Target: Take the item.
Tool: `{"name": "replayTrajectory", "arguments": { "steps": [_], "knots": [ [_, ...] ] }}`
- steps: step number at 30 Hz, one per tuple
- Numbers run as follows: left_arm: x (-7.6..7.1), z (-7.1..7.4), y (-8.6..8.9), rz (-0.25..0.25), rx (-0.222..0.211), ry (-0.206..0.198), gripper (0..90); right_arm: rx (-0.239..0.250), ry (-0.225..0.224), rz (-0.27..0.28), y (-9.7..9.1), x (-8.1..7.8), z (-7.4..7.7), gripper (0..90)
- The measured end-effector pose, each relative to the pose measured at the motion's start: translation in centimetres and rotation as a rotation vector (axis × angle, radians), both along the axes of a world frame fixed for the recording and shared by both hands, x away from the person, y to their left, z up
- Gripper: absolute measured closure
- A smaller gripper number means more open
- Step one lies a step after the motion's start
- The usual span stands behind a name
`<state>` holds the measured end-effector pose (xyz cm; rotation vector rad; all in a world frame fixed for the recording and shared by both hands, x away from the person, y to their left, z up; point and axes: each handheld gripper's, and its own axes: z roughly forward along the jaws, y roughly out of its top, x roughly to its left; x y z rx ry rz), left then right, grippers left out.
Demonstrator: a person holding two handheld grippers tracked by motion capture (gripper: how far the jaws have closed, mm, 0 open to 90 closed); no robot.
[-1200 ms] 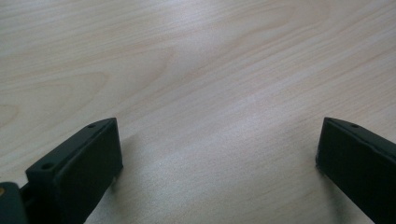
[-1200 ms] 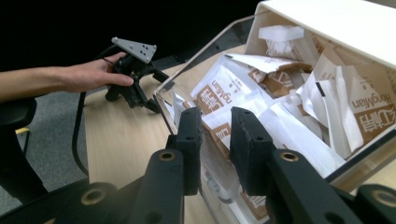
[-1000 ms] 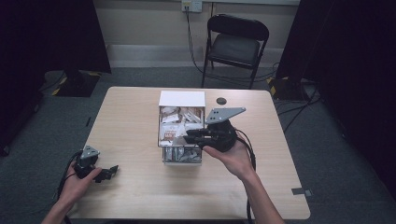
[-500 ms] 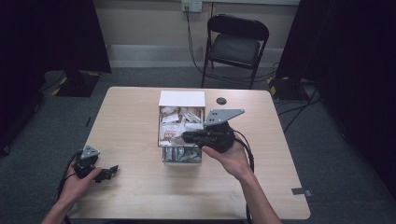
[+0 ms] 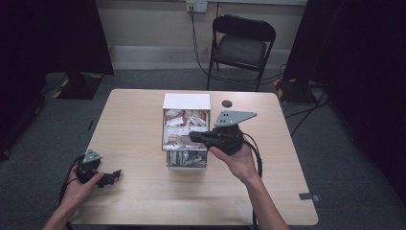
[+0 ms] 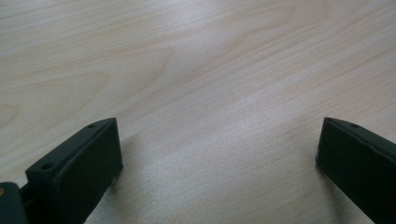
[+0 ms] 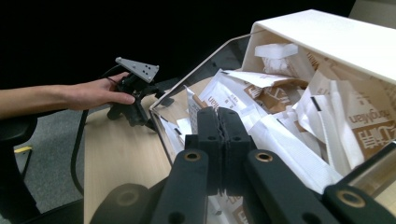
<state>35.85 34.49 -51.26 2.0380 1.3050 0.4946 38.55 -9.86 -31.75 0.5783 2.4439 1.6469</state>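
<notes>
right gripper (image 5: pixel 195 136) reaches sideways over the open drawer (image 5: pixel 186 160), jaws just pinched together, whether they hold a packet (image 7: pixel 280 144) unclear; packets lie right beneath. left gripper (image 5: pixel 114 176) spread wide, well apart on desk (image 5: pixel 143 201).

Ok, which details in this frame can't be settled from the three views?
- Right gripper, right gripper view: jaws have just been closing and now meet; whether a packet edge is pinched between them is hidden by the jaws.
- Packets in the clear drawer, high view: print too small to read.
- Left gripper, left gripper view: both open jaws cut off by the bottom edge.
</notes>
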Motion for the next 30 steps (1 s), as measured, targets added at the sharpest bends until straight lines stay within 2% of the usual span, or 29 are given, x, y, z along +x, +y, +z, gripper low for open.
{"name": "replayTrajectory", "arguments": {
  "steps": [10, 21, 30],
  "knots": [
    [0.0, 0.0, 0.0, 0.0, 0.0, 0.0, 0.0, 0.037, 0.006, -0.032, -0.3, 0.1, 0.2, 89.1],
    [0.0, 0.0, 0.0, 0.0, 0.0, 0.0, 0.0, 0.089, -0.003, -0.064, -1.2, 0.1, 0.8, 89.2],
    [0.0, 0.0, 0.0, 0.0, 0.0, 0.0, 0.0, 0.111, -0.016, -0.086, -2.0, -0.1, 1.4, 89.2]
  ]
}}
